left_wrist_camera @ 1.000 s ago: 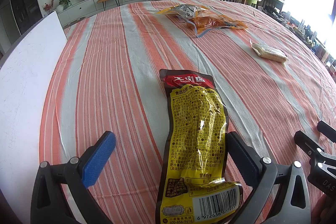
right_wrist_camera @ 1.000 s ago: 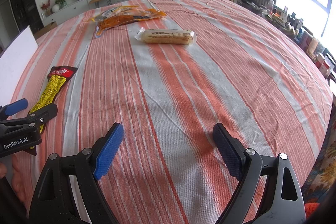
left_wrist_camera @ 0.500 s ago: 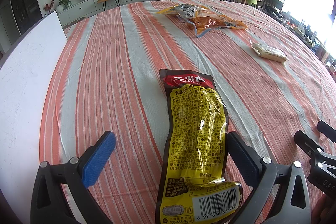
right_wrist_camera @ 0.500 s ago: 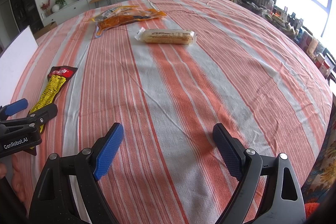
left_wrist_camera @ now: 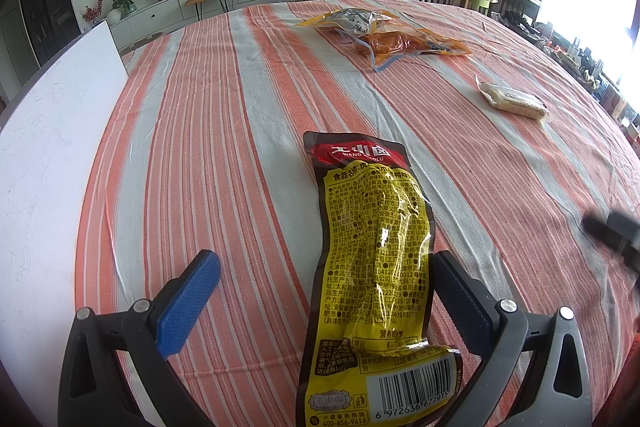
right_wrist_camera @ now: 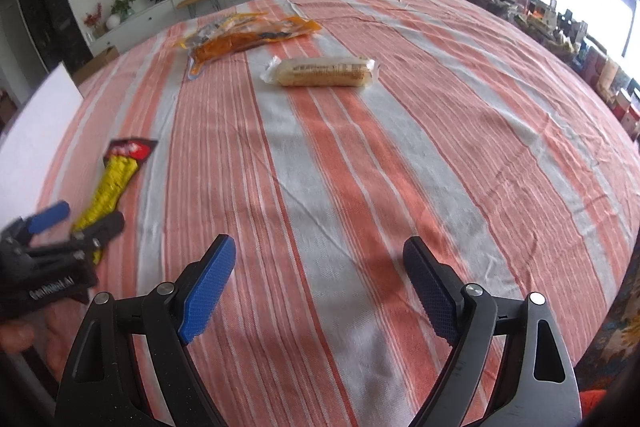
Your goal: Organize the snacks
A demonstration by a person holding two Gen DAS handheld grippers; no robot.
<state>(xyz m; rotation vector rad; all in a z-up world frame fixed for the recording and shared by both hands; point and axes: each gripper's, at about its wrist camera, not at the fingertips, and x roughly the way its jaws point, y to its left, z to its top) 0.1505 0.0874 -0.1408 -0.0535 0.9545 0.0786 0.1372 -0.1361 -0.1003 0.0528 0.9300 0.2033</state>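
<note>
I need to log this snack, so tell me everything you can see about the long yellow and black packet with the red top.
The long yellow and black plastic snack packet lies flat on the orange and grey striped tablecloth, barcode end nearest the camera and red branded end pointing away. It is glossy, sealed, slightly bulged and wrinkled, covered in small black print. It sits between the open fingers of the left gripper, close to the dark finger; whether they touch is unclear.

The left gripper (left_wrist_camera: 326, 285) is standing wide apart over the striped tablecloth (left_wrist_camera: 224, 131). A yellow snack packet (left_wrist_camera: 372, 267) is lying between its fingers, just beside the right one.
</note>
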